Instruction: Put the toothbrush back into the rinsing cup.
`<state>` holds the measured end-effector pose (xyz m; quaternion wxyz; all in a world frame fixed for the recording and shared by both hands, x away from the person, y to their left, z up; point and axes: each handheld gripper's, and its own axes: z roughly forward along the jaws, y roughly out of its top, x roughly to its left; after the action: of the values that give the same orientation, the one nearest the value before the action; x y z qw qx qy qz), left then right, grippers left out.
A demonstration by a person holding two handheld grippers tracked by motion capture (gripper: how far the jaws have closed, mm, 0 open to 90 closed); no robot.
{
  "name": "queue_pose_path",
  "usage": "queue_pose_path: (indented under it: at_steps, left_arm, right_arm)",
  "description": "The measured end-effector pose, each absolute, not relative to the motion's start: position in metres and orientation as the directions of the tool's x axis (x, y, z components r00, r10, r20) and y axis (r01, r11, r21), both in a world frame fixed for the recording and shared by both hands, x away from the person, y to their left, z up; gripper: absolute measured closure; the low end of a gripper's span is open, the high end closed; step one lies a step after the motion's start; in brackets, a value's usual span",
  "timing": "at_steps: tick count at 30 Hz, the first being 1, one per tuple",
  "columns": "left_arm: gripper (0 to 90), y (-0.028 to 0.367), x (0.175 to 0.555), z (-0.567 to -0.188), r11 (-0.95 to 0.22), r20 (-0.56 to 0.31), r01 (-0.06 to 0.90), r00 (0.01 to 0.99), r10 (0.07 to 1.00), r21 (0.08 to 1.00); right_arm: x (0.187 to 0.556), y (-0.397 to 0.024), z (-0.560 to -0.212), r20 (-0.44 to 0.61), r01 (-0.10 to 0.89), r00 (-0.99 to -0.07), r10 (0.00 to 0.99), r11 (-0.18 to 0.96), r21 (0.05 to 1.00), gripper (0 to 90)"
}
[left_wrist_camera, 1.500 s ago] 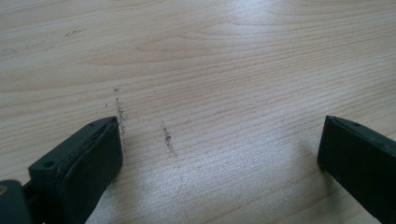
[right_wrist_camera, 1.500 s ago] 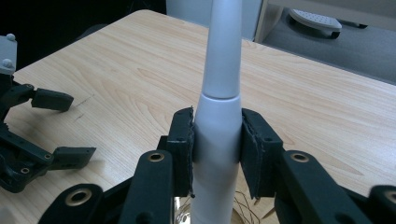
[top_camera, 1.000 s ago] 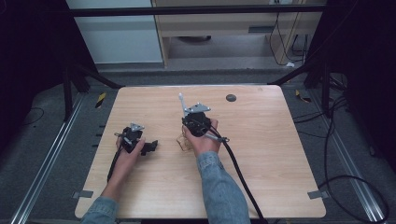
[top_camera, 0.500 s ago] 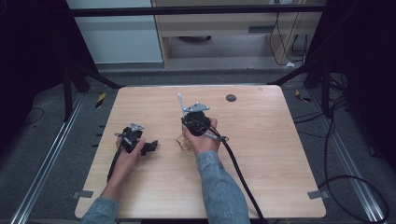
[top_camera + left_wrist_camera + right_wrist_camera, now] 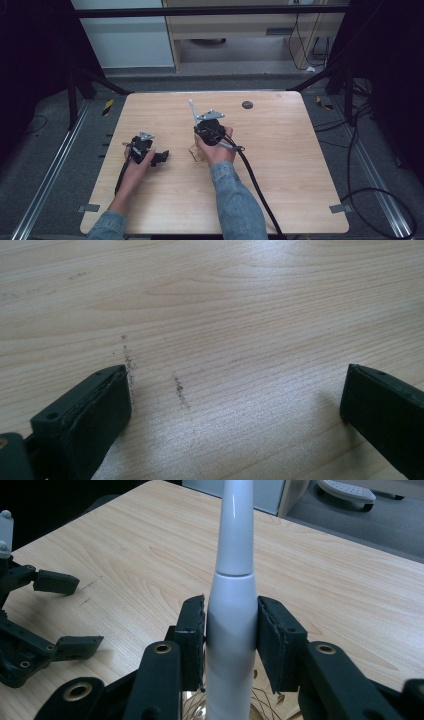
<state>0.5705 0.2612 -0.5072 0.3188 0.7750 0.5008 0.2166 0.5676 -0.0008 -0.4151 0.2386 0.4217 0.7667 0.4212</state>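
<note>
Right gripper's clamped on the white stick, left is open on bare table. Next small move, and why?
Probably bring the left gripper over toward the white stick. The right gripper has it pinched upright between both pads above a glinting wire-like thing, while the left gripper's jaws stand wide apart over bare wooden table, free to assist.

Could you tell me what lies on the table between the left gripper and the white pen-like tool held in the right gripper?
Nothing: in the high view only bare wooden table separates the left gripper from the white tool held in the right gripper.
</note>
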Motion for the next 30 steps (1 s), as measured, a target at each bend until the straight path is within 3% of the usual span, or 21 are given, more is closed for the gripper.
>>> queue_pose_path:
  at_steps: [30]
  left_arm:
    - [0.0,0.2613,0.5706,-0.5072,-0.296,0.017,0.638,0.406,0.914,0.711]
  right_arm:
    - [0.5606,-0.004,-0.4069,-0.044,0.437,-0.533,0.845,0.319,0.841,59.9]
